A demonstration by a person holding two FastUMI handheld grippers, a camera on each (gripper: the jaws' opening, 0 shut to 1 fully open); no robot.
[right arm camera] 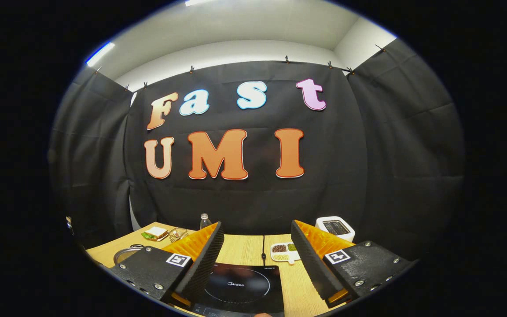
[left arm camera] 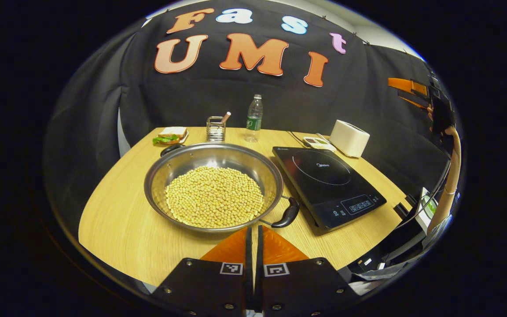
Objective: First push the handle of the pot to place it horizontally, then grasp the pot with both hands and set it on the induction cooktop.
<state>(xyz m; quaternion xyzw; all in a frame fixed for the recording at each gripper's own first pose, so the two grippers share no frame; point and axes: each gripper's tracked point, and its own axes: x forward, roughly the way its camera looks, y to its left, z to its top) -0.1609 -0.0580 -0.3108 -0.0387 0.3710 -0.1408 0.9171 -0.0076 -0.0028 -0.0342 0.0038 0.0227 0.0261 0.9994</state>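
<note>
A wide steel pot [left arm camera: 211, 185] full of pale beans stands on the wooden table [left arm camera: 117, 220]. One black handle [left arm camera: 288, 213] points near right and the other [left arm camera: 172, 149] far left, so the handles lie on a diagonal. The black induction cooktop [left arm camera: 328, 185] lies just right of the pot. My left gripper [left arm camera: 253, 229] is shut on nothing, just short of the pot's near rim and left of the near handle. My right gripper [right arm camera: 255, 246] is open and held high over the cooktop [right arm camera: 240, 286], with the pot's rim [right arm camera: 126, 253] at lower left.
At the back of the table stand a sandwich on a plate [left arm camera: 170, 135], a wire holder [left arm camera: 215, 128], a water bottle [left arm camera: 254, 118], a white toaster [left arm camera: 349, 138] and a small dish [right arm camera: 284, 252]. A person's arm [left arm camera: 449, 176] reaches up at the far right.
</note>
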